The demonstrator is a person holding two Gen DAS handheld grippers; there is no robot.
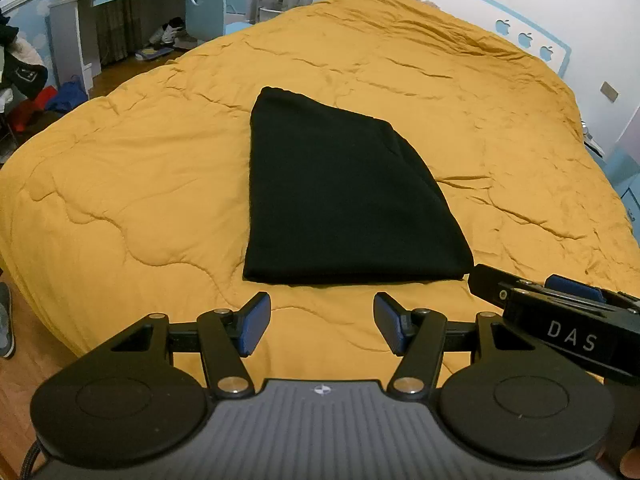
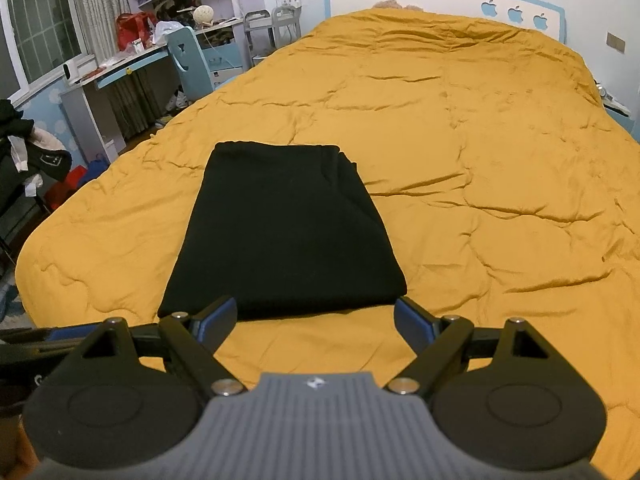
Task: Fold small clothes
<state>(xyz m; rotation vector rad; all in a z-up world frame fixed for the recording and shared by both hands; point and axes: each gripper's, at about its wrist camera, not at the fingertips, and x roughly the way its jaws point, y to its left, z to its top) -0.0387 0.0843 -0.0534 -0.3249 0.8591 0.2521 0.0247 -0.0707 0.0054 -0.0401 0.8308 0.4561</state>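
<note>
Between spread blue-padded fingers (image 1: pixel 256 322) of left gripper (image 1: pixel 320 322), nothing held; right gripper (image 2: pixel 316 322) likewise splayed, empty. Just beyond both, mid-frame: folded black knit garment (image 1: pixel 340 196) flat on mustard quilted bed cover (image 1: pixel 140 184). For another fold, probably best to pinch near corners together, lift evenly. Lower right, lettering "DAS".

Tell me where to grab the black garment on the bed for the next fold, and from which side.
Take the black garment by its two near corners, coming in low from the near edge. That hem lies straight and flat on the yellow quilt, just ahead of the open left gripper and right gripper, probably easiest to pinch there.
</note>
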